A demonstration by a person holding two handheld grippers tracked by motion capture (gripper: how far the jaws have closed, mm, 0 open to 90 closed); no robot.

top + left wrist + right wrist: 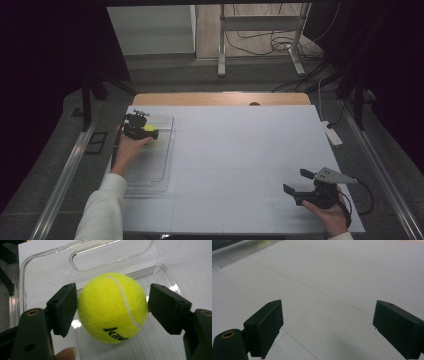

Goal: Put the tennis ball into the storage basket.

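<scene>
Your left tongs (pixel 150 131) sit over the clear bin with the tennis ball; your right tongs rest idle.

High view: ball (pixel 149 129) inside the bin (pixel 165 165) at the desk's (pixel 240 145) left, so it cannot roll off. Left gripper view: pads (pixel 63 307) bracket the ball (pixel 112 307), barely touching it, hardly pinching. Right gripper view: right tongs (pixel 332 327) spread wide, well apart from the bin, out of the way.

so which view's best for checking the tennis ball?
The left gripper view: the tennis ball sits large between the left gripper jaws, over the clear tray. The high view gives a small yellow patch; the right gripper view gives at most a yellow sliver at its top edge.
</scene>
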